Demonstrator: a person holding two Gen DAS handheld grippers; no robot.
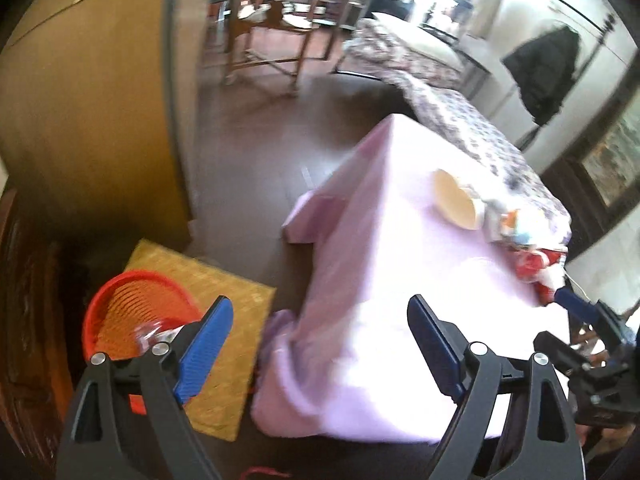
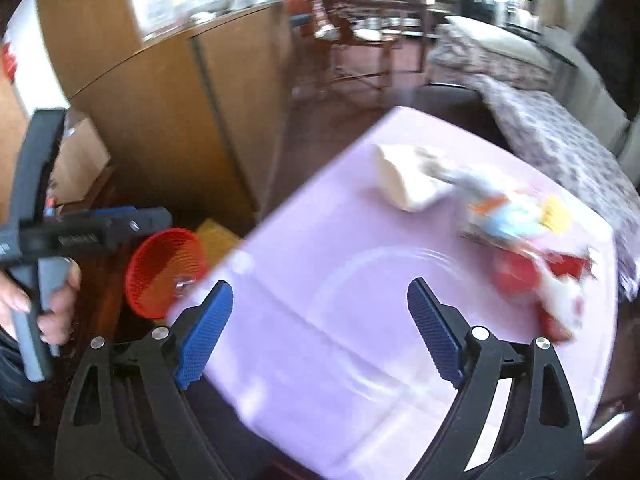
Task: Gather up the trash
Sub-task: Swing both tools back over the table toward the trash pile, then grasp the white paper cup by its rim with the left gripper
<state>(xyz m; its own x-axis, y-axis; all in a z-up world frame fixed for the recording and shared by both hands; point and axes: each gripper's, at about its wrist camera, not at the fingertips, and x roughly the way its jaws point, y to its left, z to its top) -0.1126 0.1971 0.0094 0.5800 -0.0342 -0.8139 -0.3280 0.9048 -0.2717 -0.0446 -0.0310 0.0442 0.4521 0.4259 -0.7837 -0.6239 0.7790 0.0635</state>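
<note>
A red mesh waste basket [image 1: 136, 312] stands on the floor left of the table, with a crumpled clear wrapper [image 1: 154, 334] inside; it also shows in the right wrist view [image 2: 164, 276]. On the pink tablecloth [image 1: 384, 280] lie a white paper cup on its side [image 2: 404, 182], a colourful wrapper [image 2: 516, 220] and a red and white wrapper [image 2: 548, 284]. My left gripper [image 1: 320, 348] is open and empty, above the table's near left corner. My right gripper [image 2: 320, 328] is open and empty over the table, left of the wrappers.
A yellow mat [image 1: 224, 300] lies under the basket. A wooden cabinet [image 1: 92, 112] stands at the left. A patterned bed [image 1: 472, 128] runs behind the table. A wooden chair [image 1: 276, 36] stands far back on the dark floor.
</note>
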